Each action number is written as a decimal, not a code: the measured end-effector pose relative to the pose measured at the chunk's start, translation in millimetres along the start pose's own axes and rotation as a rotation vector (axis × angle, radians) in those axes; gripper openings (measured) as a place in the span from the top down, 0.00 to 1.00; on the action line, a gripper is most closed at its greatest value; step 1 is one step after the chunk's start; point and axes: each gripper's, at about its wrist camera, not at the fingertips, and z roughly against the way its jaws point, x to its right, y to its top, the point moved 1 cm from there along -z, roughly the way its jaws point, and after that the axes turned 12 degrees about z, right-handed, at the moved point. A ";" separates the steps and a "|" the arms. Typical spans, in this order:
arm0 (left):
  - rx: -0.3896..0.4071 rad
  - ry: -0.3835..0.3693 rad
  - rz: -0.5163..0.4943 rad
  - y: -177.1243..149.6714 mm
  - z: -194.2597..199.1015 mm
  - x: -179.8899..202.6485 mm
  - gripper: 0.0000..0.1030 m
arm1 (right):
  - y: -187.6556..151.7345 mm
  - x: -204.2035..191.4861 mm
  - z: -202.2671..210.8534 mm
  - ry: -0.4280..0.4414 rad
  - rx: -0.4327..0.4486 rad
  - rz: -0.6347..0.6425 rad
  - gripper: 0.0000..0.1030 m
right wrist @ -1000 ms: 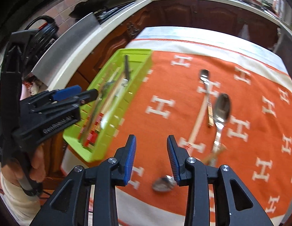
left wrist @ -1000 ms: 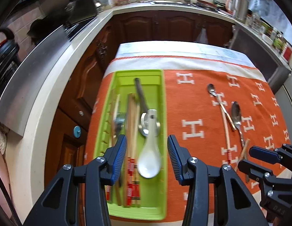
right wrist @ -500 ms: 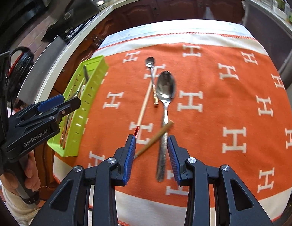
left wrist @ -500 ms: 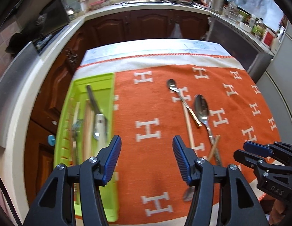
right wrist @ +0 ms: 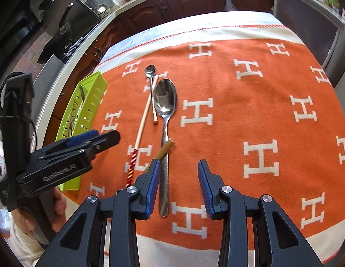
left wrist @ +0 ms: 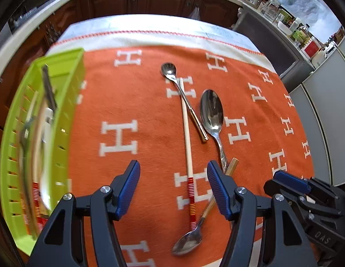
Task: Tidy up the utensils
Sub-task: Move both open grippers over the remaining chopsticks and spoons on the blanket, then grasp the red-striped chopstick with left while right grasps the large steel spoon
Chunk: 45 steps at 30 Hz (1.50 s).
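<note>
Since the earlier frame the left hand-held gripper [left wrist: 173, 191] has swung from the green tray [left wrist: 67, 120] to the light, stiff chopstick [left wrist: 187, 138] mid-frame, jaws just widened, empty; right hand-held gripper [right wrist: 178, 185] spread, empty; grasp its banded end.

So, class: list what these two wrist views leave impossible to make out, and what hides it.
- Green tray contents, left wrist view: motion-blurred.
- Wooden-handled spoon handle, left view: partly behind left gripper.
- Same spoon's bowl, right view: hidden behind right gripper.
</note>
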 end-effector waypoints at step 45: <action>0.021 -0.026 0.029 3.7 -6.2 -27.6 0.97 | 26.5 -62.3 -85.1 -0.195 -0.025 0.317 0.89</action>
